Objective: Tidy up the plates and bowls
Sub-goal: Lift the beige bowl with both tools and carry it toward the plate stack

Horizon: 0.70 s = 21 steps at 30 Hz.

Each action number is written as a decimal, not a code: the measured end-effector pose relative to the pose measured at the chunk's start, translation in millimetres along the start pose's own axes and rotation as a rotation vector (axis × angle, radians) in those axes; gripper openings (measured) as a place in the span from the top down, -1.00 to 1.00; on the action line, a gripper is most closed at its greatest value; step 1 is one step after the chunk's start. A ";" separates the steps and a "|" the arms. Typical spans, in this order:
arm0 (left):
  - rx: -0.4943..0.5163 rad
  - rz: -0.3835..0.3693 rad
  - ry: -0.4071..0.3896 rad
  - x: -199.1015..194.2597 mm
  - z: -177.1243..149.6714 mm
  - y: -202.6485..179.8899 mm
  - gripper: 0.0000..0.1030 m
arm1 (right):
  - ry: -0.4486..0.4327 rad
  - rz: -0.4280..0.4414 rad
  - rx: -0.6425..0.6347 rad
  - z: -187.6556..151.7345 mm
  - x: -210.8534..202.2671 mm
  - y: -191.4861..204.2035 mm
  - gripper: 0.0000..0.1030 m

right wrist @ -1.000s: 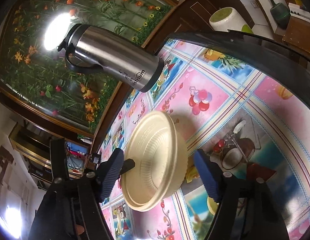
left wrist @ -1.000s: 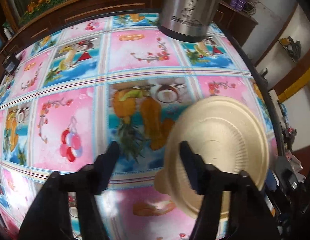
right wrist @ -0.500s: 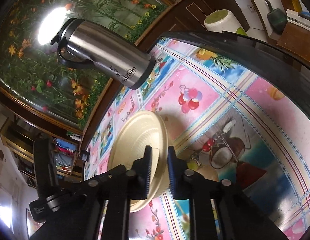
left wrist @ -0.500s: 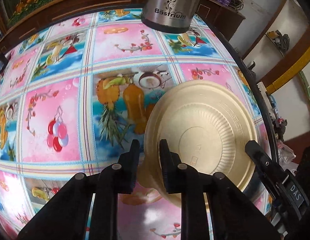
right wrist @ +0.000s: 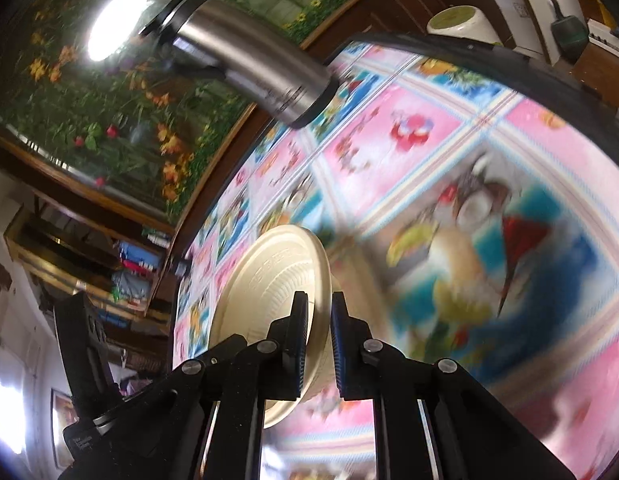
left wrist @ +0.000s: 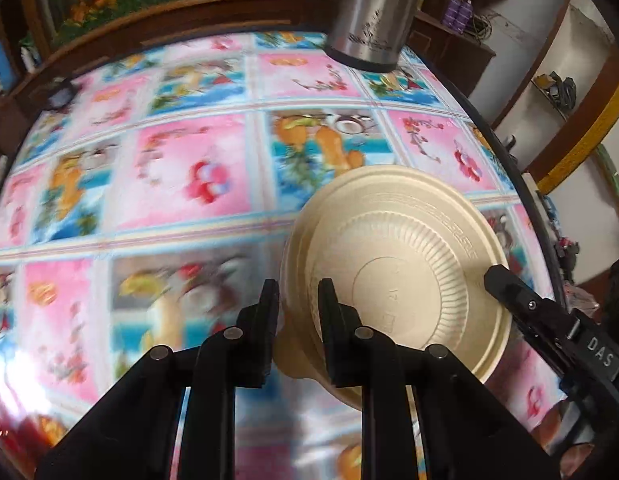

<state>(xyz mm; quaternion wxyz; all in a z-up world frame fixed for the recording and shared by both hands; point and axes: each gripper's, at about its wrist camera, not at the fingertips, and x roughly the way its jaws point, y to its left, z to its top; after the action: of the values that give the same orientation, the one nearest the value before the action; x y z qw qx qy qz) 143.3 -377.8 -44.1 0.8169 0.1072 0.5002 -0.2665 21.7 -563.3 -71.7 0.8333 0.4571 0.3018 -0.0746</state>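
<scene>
Both my grippers, left [left wrist: 298,304] and right [right wrist: 318,320], clench opposite rims of the cream bowl [left wrist: 397,264], lifted over the table's [left wrist: 181,184] near right. I should move them together, level.

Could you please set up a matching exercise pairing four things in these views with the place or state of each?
Things:
1. cream ribbed disposable bowl
2. tall stainless steel flask
3. left gripper
4. right gripper

Places or states:
A. stands upright at the far edge of the fruit-print tablecloth
B. pinched at two opposite spots of its rim
C. shut on the bowl's rim, with its tip also showing at the right of the left wrist view
D. shut on the bowl's rim on the side opposite the other gripper

Pairs: 1-B, 2-A, 3-D, 4-C
</scene>
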 end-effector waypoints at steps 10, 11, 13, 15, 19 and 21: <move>-0.052 0.114 -0.196 -92.5 -73.8 58.1 0.66 | 0.048 0.085 -0.146 -74.0 -33.7 68.3 0.78; -0.060 0.124 -0.213 -101.3 -80.3 64.3 0.66 | 0.051 0.098 -0.164 -81.1 -37.0 78.5 0.78; -0.076 0.154 -0.251 -123.0 -95.6 79.4 0.66 | 0.057 0.132 -0.199 -96.4 -44.0 100.2 0.78; -0.093 0.179 -0.281 -140.1 -108.6 92.7 0.66 | 0.067 0.158 -0.227 -107.9 -48.2 117.0 0.78; -0.119 0.246 -0.350 -175.7 -136.5 118.9 0.66 | 0.092 0.214 -0.296 -138.1 -53.5 158.3 0.78; -0.138 0.277 -0.379 -192.1 -149.9 133.2 0.66 | 0.106 0.233 -0.325 -152.2 -52.2 177.6 0.79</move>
<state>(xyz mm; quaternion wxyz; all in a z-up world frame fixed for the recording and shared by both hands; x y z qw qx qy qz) 32.9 -137.3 40.2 0.9303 0.0667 0.3354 -0.1325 -15.5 -347.1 24.6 0.8821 0.3517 0.2984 0.0961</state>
